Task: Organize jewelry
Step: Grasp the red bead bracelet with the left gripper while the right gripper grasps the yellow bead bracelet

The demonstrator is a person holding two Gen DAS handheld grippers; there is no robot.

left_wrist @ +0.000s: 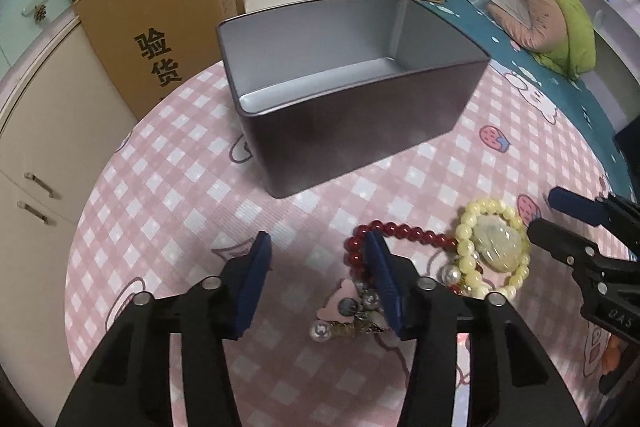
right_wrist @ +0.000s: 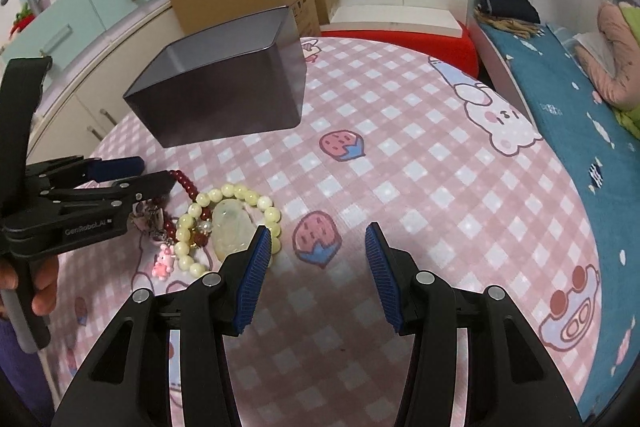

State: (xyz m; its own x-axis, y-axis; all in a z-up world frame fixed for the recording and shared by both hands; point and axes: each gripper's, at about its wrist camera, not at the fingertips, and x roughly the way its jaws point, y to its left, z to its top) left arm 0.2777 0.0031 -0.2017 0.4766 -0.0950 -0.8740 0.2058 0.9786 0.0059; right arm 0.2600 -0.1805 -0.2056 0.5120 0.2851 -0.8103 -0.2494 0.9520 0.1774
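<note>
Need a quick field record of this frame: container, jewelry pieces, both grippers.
container: dark tin box, open top, looks empty inside
surface: pink checked cloth
jewelry: red bead bracelet; cream bead bracelet with pale pendant; pearl charms, all in one pile near the box
left gripper: open, over the pile, right finger above the red beads
right gripper: open, holds nothing, beside the pile

the left gripper's right finger [left_wrist: 382, 279] covers part of the red bead bracelet [left_wrist: 400, 230]; the small charms [left_wrist: 352, 311] beneath are too jumbled to identify. the tin [right_wrist: 224, 95] hides its own floor in the right wrist view.
</note>
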